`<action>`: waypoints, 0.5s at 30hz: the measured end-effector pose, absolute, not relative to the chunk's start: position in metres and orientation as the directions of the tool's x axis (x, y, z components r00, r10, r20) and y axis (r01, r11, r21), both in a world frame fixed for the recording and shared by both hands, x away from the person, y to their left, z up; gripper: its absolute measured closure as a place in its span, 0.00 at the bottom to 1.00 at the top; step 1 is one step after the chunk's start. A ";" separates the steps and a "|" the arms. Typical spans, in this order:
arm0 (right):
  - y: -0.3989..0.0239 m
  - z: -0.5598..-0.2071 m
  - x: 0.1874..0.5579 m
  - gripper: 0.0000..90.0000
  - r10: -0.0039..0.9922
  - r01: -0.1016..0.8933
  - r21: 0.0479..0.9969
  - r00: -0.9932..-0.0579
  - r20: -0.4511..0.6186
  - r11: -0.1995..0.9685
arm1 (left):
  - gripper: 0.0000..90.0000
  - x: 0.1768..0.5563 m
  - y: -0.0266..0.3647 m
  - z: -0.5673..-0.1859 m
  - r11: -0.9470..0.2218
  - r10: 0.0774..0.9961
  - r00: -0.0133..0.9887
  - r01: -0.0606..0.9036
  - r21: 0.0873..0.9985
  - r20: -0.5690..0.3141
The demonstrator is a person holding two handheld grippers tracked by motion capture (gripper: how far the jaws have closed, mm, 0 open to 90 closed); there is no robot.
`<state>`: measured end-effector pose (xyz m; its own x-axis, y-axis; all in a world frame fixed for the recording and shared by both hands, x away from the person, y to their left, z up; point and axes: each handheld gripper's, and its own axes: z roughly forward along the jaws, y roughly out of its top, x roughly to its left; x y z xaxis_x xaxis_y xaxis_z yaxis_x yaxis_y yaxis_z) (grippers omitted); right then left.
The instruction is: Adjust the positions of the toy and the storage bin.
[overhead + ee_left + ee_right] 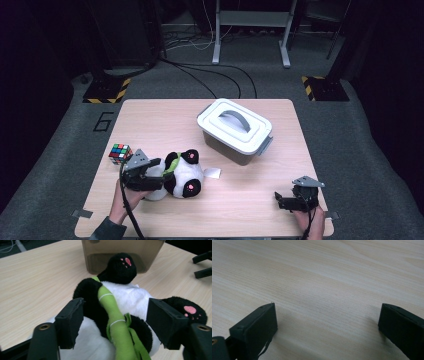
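The toy panda lies on the table near the left front, just beside the left gripper. Its body stretches away from that gripper toward the white box. The left gripper's jaws stand apart on each side of the panda's middle, not squeezing it. The right gripper sits well apart at the right front with its jaws wide and nothing between them. The left hand is much nearer. A color cube sits close by.

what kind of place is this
Probably a lab recording space: a wooden table on grey carpet, hazard-striped stand bases, loose floor cables, and test props like a plush panda and a lidded box.
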<state>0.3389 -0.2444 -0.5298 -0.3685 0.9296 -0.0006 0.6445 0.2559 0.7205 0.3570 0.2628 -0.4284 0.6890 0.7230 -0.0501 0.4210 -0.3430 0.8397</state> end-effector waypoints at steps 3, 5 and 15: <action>-0.244 -0.530 0.339 0.02 0.930 0.644 0.721 -0.369 -0.001 0.256 | 0.40 0.358 0.256 -0.437 -0.344 0.745 0.665 0.447 0.825 -0.050; -0.244 -0.530 0.339 0.02 0.930 0.644 0.721 -0.369 -0.001 0.256 | 0.45 0.358 0.255 -0.439 -0.341 0.748 0.662 0.451 0.825 -0.053; -0.244 -0.530 0.339 0.02 0.930 0.644 0.721 -0.368 -0.001 0.256 | 0.70 0.344 0.241 -0.457 -0.338 0.783 0.621 0.452 0.826 -0.020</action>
<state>0.3389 -0.2444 -0.5298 -0.3685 0.9296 -0.0010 0.6443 0.2561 0.7206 0.3443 0.2409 -0.4571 0.6212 0.7834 -0.0196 0.4519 -0.3377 0.8257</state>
